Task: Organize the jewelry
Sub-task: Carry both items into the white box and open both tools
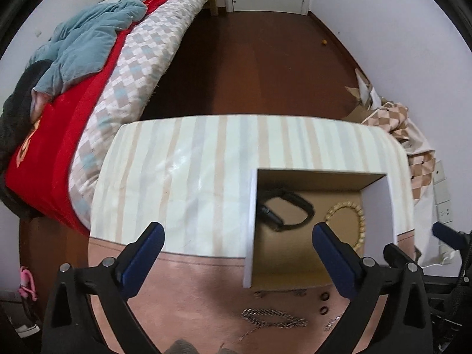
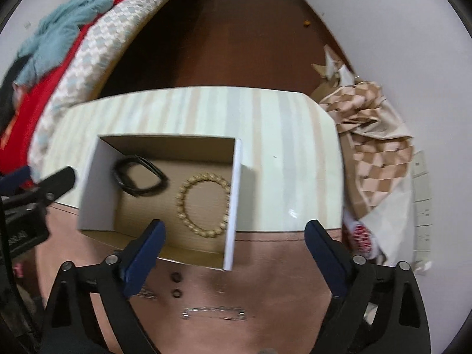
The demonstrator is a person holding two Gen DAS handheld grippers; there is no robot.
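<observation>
An open cardboard box (image 1: 306,268) (image 2: 94,188) stands on the table. Inside lie a black bracelet (image 1: 287,211) (image 2: 138,178) and a gold bead bracelet (image 1: 352,216) (image 2: 202,203). In front of the box, on the pink cloth, lie two small dark rings (image 1: 324,303) (image 2: 177,286) and silver chains (image 1: 274,318) (image 2: 215,314). My left gripper (image 1: 239,253) is open and empty above the box's near left corner. My right gripper (image 2: 234,250) is open and empty above the box's near right corner.
The table has a striped top (image 1: 188,159) and a pink cloth (image 1: 188,289) at the near edge. A bed (image 1: 97,67) with blankets lies at left. Cardboard and checked fabric (image 2: 374,124) are piled on the floor at right.
</observation>
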